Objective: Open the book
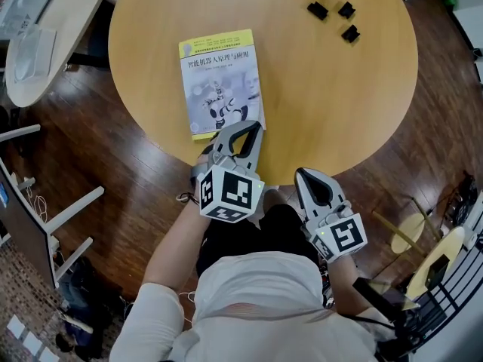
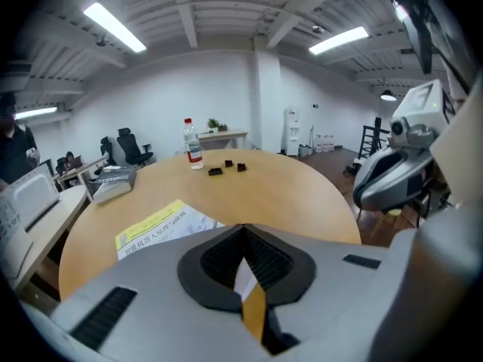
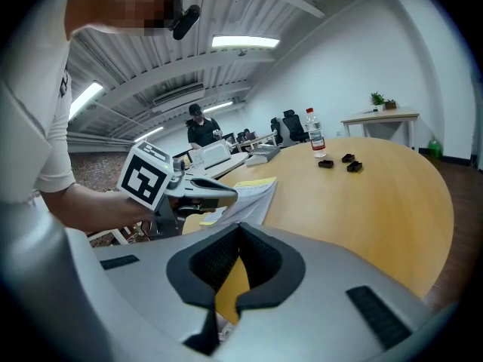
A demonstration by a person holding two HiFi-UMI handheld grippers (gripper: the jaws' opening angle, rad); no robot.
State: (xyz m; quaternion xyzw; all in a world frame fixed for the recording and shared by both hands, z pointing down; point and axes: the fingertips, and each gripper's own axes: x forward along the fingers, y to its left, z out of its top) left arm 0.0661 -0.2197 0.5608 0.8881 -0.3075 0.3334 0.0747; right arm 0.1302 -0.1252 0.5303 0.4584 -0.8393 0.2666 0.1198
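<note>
Open table (image 1: pixel 317 89) lies between book (image 1: pixel 220 81) and black pieces (image 1: pixel 318 10).

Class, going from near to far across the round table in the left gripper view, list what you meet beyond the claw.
book → three small black blocks → water bottle

I looked down on a round wooden table (image 1: pixel 339 89) over a dark wood floor (image 1: pixel 136 179). White walls (image 2: pixel 151 104), ceiling strip lights (image 2: pixel 115 27) and office chairs (image 2: pixel 128 145) lay beyond.
</note>
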